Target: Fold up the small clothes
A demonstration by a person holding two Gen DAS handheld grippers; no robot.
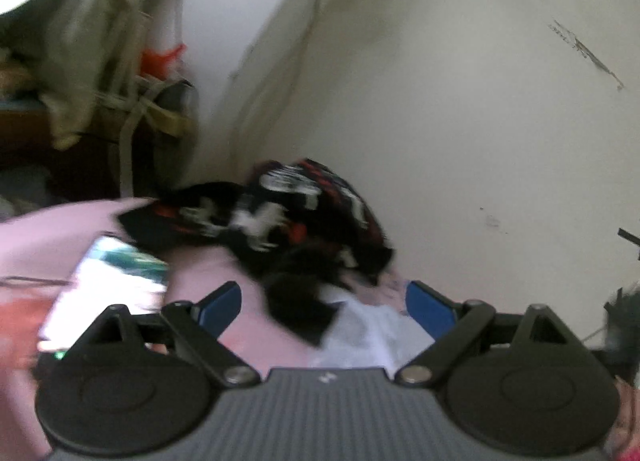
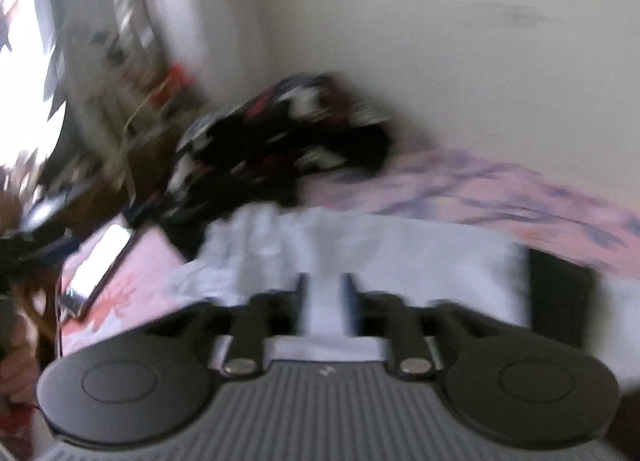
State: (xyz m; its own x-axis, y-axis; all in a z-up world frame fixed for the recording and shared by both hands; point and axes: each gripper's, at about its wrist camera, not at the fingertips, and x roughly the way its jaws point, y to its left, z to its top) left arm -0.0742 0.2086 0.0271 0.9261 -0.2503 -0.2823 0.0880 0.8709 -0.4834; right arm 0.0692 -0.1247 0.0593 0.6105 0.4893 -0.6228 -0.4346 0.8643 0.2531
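Observation:
A white small garment [image 2: 360, 249] lies flat on the pink bedsheet [image 2: 480, 189]. My right gripper [image 2: 323, 285] is low over its near edge, jaws nearly closed with white cloth showing between them. In the left wrist view my left gripper [image 1: 323, 307] is open and empty, blue fingers [image 1: 222, 307] spread, above the white garment's corner [image 1: 360, 325] and a black cloth piece [image 1: 296, 301]. A pile of black printed clothes [image 1: 280, 213] sits further back by the wall; it also shows in the right wrist view [image 2: 280, 145]. Both views are blurred.
A phone [image 1: 108, 285] lies on the pink sheet [image 1: 60, 237] at left, also visible in the right wrist view [image 2: 100, 265]. A cream wall [image 1: 440, 101] borders the bed. Hanging cloth and bags [image 1: 100, 61] crowd the left. A dark object [image 2: 560, 293] lies right of the white garment.

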